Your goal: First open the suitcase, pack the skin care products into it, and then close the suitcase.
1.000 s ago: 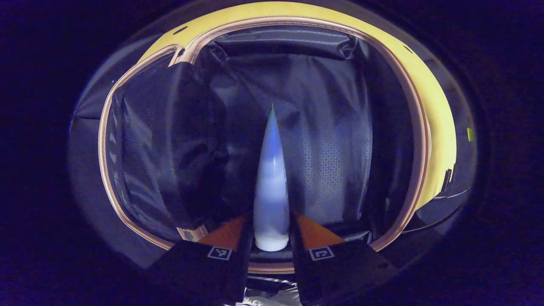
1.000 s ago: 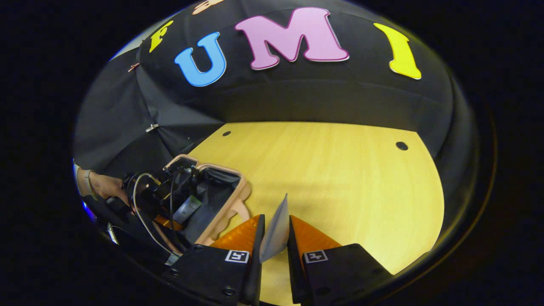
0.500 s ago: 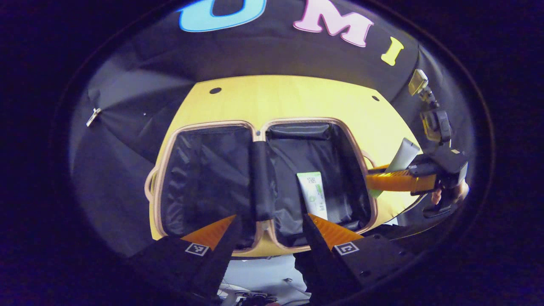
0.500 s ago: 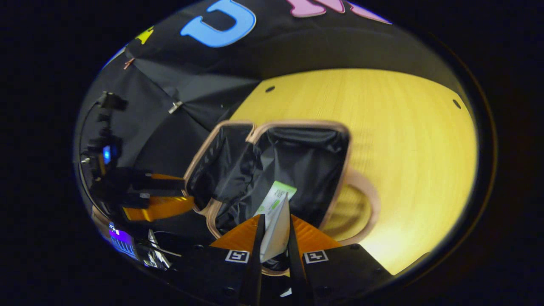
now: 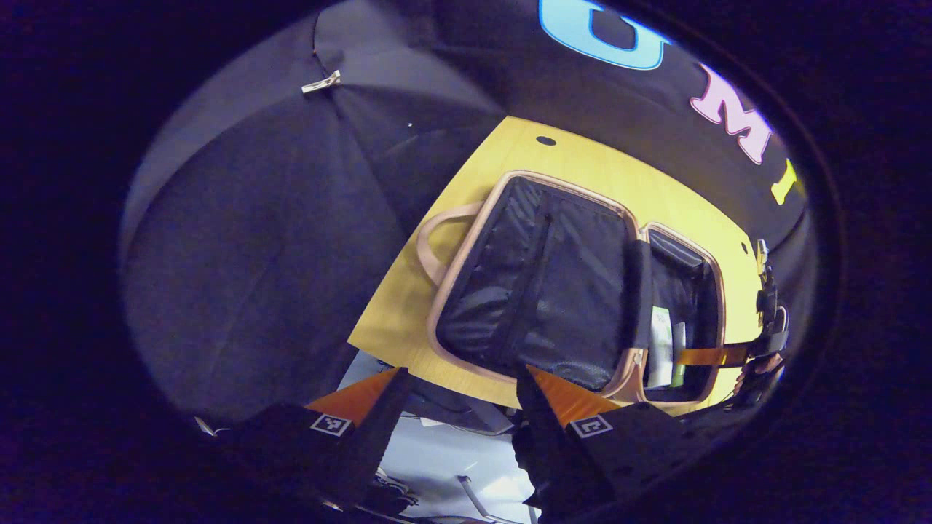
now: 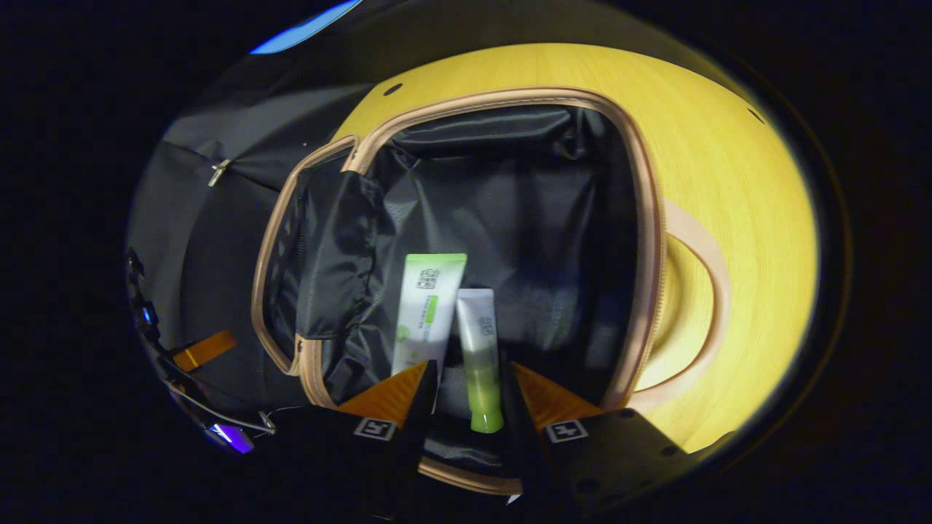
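The suitcase (image 5: 568, 186) lies open on the yellow table (image 5: 408, 306), its two black-lined halves flat. In the right gripper view a white-and-green tube (image 6: 426, 309) and a smaller tube with a green lower end (image 6: 480, 349) lie side by side in the suitcase's (image 6: 648, 218) right half. My right gripper (image 6: 467, 367) is open, and the small tube lies loose between its fingers. My left gripper (image 5: 462, 375) is open and holds nothing, off the table's near left corner. The right gripper (image 5: 710, 356) reaches over the far half, by both tubes (image 5: 660, 342).
Tan handles stick out from both sides of the suitcase (image 5: 437, 233) (image 6: 699, 291). The table (image 6: 743, 182) has bare wood to the right and behind. Black cloth walls close in the left side, with a metal clip (image 5: 320, 84). Below the table's near edge lies grey clutter (image 5: 444, 451).
The right gripper came down into the right half and opened, leaving the small tube beside the white-and-green one. The left gripper swung back to the left of the suitcase, still open.
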{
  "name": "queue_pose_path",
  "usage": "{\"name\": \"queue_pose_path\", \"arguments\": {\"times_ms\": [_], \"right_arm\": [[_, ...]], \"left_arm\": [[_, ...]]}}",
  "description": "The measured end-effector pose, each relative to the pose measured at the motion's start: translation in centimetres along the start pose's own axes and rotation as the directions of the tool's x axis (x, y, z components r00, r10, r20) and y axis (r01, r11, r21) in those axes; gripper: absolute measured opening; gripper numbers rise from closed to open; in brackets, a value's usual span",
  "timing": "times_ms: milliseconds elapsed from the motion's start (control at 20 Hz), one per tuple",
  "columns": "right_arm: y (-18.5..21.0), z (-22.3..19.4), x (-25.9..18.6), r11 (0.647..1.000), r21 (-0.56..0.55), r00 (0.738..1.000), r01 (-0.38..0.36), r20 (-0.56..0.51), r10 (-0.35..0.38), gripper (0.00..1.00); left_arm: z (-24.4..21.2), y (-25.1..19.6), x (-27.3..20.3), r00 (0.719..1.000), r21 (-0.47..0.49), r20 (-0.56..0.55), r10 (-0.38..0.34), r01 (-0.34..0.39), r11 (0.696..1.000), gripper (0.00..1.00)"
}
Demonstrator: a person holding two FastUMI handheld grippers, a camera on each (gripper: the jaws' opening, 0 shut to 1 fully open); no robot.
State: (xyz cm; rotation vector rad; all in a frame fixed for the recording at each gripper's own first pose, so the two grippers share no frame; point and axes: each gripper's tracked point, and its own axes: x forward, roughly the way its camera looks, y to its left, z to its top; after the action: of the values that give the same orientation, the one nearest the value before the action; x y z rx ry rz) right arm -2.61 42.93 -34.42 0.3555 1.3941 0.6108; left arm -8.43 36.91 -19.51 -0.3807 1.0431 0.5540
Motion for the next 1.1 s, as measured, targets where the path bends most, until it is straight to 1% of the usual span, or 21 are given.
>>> {"name": "queue_pose_path", "arguments": {"times_ms": [50,150,250,350,450,500,550,600,700,800,850,950,1050,1100], "right_arm": [[1.2,0.2,-0.4,1.0,-0.007,1.0,-0.03,0.003,0.03,0.69],[2.6,0.8,-2.1,0.997,-0.042,0.997,-0.064,0.038,0.065,0.99],[4.1,1.6,-4.5,0.99,-0.054,0.986,-0.129,0.101,0.134,0.98],[5.3,2.8,-7.5,0.976,-0.063,0.96,-0.207,0.178,0.215,0.98],[4.9,4.2,-10.5,0.97,-0.047,0.933,-0.24,0.266,0.243,0.98],[4.2,4.8,-11.7,0.968,-0.025,0.922,-0.25,0.299,0.246,0.97],[3.1,5.2,-12.5,0.97,0.015,0.918,-0.241,0.327,0.223,0.97],[1.6,5.7,-13.4,0.972,0.053,0.915,-0.229,0.352,0.196,0.97],[-1.5,7.1,-15.5,0.975,0.117,0.896,-0.191,0.427,0.125,0.97],[-3.5,7.3,-17.2,0.971,0.156,0.878,-0.181,0.47,0.089,0.97],[-4.3,6.9,-18.0,0.966,0.183,0.876,-0.184,0.475,0.077,0.97],[-5.0,6.6,-18.9,0.948,0.233,0.868,-0.218,0.49,0.079,0.97],[-6.0,6.0,-19.2,0.931,0.284,0.867,-0.23,0.494,0.064,0.97],[-6.4,5.8,-19.2,0.927,0.296,0.867,-0.229,0.494,0.056,0.97]], "left_arm": [[0.1,0.1,0.3,1.0,-0.012,0.004,-0.007,0.008,1.0,0.93],[1.7,0.7,0.7,1.0,-0.013,0.028,-0.014,0.015,1.0,0.93],[4.4,1.4,1.5,0.997,0.0,0.071,0.0,0.0,1.0,0.93],[8.3,1.7,1.9,0.993,0.026,0.12,-0.004,0.001,1.0,0.93],[12.1,2.8,3.5,0.987,0.076,0.162,0.021,-0.033,0.997,0.93],[13.4,3.7,4.7,0.986,0.086,0.157,0.051,-0.065,0.994,0.87],[14.1,4.4,6.0,0.988,0.095,0.135,0.075,-0.089,0.992,0.92],[14.4,5.0,7.4,0.991,0.099,0.1,0.084,-0.094,0.991,0.93],[14.3,5.9,10.5,0.996,0.11,-0.003,0.094,-0.093,0.99,0.93],[13.0,6.3,13.3,0.99,0.138,-0.101,0.1,-0.085,0.987,0.93],[12.9,6.6,14.3,0.985,0.146,-0.133,0.106,-0.086,0.986,0.93],[12.6,6.4,17.0,0.982,0.156,-0.158,0.101,-0.077,0.985,0.93],[11.9,6.6,18.3,0.973,0.165,-0.203,0.111,-0.077,0.983,0.92],[11.5,5.9,18.7,0.969,0.155,-0.236,0.077,-0.041,0.987,0.91]]}}
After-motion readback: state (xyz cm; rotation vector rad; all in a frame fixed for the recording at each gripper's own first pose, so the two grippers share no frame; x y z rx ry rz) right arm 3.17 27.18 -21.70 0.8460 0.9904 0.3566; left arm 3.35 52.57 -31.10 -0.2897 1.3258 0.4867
